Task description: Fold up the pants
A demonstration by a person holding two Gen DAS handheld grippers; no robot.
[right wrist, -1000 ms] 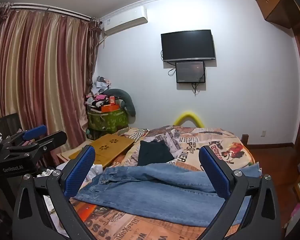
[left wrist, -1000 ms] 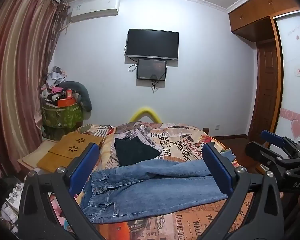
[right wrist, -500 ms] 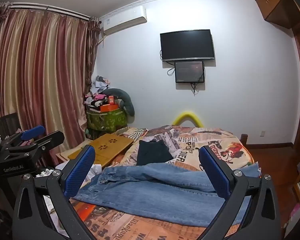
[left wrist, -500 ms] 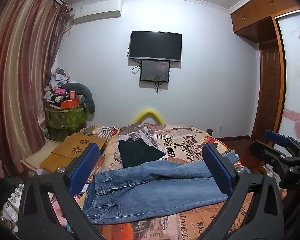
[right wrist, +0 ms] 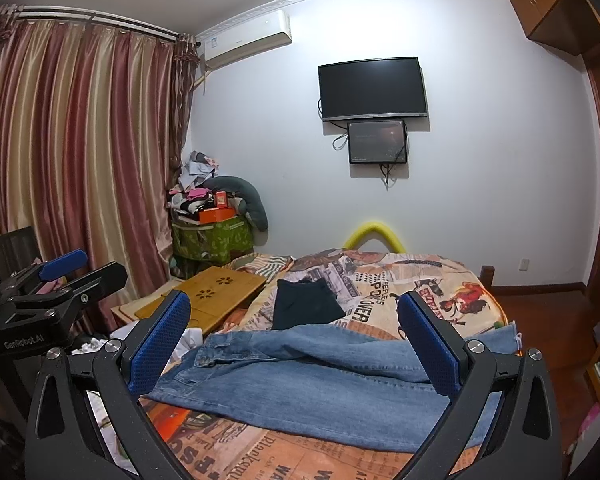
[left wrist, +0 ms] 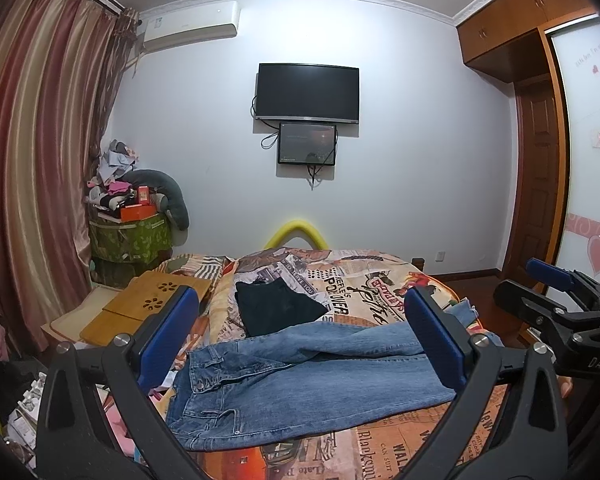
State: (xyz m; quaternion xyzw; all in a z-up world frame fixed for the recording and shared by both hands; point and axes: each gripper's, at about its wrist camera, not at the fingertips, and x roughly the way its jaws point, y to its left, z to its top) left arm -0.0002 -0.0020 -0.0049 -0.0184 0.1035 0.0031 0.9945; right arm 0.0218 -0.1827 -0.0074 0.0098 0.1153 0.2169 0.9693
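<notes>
Blue jeans [left wrist: 308, 380] lie flat across the bed [left wrist: 380, 292] near edge, folded black garment [left wrist: 278, 310] just behind. Left gripper [left wrist: 300, 340] and right gripper [right wrist: 294, 344] both spread wide (holding nothing), above the jeans.

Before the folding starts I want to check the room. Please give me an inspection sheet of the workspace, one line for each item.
Surface: bed with a newspaper-print cover, partly bare.
Job's things: blue jeans spread across the near end, waistband to the left, legs to the right, not yet folded.
Clutter: dark folded garment behind the jeans; wooden lap desk left of the bed; heaped green box in the corner.
Grippers: left gripper and right gripper above the bed, jaws wide apart, holding nothing.
Cables: loose wires hang under the TV.
Surroundings: striped curtain, air conditioner, wooden door.
</notes>
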